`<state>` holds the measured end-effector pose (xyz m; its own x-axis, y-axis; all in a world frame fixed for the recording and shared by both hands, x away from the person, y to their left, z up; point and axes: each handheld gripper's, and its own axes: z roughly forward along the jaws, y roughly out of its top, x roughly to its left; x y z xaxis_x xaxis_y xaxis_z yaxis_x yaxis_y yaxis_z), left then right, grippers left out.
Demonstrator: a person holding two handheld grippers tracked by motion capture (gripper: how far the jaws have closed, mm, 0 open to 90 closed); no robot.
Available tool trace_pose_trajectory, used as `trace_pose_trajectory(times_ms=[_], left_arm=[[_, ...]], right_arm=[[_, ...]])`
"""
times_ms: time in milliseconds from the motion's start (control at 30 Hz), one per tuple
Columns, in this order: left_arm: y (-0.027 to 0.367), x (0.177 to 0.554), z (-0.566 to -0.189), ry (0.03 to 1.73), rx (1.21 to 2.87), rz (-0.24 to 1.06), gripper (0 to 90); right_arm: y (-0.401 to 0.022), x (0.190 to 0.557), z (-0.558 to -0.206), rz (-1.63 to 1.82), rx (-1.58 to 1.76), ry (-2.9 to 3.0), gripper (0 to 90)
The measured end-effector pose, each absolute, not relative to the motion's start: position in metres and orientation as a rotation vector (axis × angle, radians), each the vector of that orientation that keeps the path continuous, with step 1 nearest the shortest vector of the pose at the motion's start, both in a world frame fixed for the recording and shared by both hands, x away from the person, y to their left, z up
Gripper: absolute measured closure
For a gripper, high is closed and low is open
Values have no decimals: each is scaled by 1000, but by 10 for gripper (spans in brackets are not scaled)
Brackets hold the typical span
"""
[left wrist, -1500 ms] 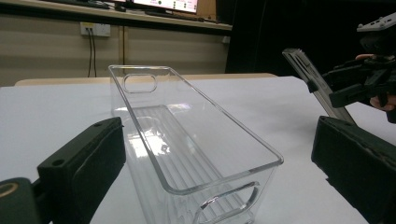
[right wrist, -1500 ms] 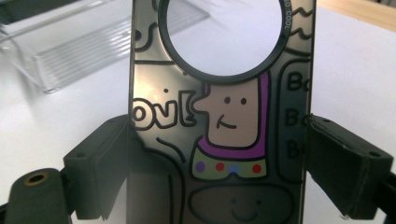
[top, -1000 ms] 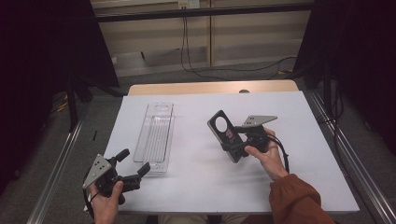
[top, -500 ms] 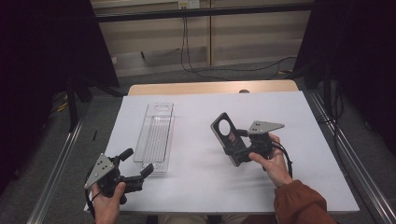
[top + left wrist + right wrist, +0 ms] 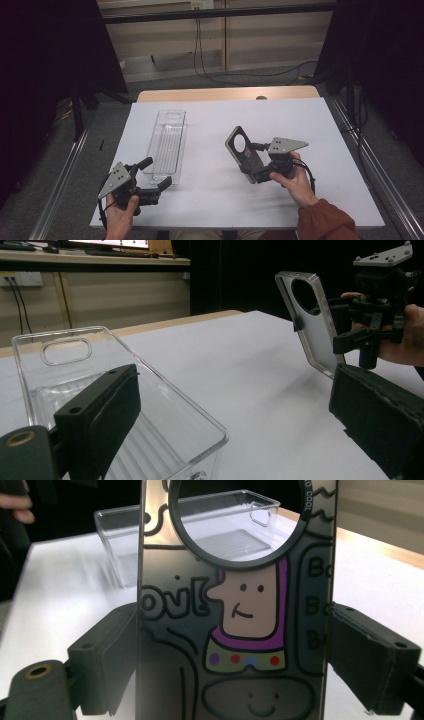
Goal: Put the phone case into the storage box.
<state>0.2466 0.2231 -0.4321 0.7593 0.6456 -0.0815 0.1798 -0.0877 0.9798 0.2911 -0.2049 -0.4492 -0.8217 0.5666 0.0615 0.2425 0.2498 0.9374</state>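
- Jaws first: my right gripper (image 5: 248, 162) is clamped across the two long edges of the phone case (image 5: 243, 151), while my left gripper (image 5: 159, 176) stands spread with nothing between its pads, just off the near end of the clear tray (image 5: 167, 142).
- Table (image 5: 320, 130) — a white sheet covers it, with a strip of bare wood at the far edge; tray left of centre, lying lengthwise away from me, case right of centre.
- Clear tray: it hasn't shifted over the last second. In the left gripper view its near corner (image 5: 200, 425) sits between my open pads, the ribbed floor bare.
- Phone case: over that second my right hand has drifted a little rightward and toward me, and the case has come with it, held up off the sheet and tilted, camera hole uppermost. In the right gripper view the printed cartoon back (image 5: 240, 610) faces me and the tray shows through the round hole.
- Left gripper: it has crept slightly inward toward the tray's near end.
- My reading — the case is carried securely but is well apart from the tray, so placing it is not yet begun; the left looks set to steady the tray.
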Motion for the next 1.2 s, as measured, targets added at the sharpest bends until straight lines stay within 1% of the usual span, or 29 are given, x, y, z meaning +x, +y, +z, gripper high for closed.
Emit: trace_pose_trajectory(times_ms=[100, 167, 267, 533, 700, 967, 1200], left_arm=[[220, 248, -433, 654, 1643, 412, 54], [218, 248, -432, 646, 1644, 419, 41], [215, 249, -431, 591, 1653, 415, 18], [187, 254, -425, 519, 1659, 364, 18], [170, 258, -423, 490, 1663, 335, 19], [147, 267, -417, 393, 1666, 275, 21], [128, 274, -415, 316, 1606, 207, 12]], right_arm=[[-203, 290, -450, 1638, 717, 2248, 120], [-202, 289, -450, 1688, 705, 2246, 120], [-199, 287, -451, 1713, 692, 2262, 120], [-194, 283, -453, 1819, 637, 2294, 120], [-192, 282, -453, 1832, 616, 2313, 120], [-189, 279, -453, 1846, 572, 2327, 120], [-190, 279, -451, 1888, 530, 2327, 120]])
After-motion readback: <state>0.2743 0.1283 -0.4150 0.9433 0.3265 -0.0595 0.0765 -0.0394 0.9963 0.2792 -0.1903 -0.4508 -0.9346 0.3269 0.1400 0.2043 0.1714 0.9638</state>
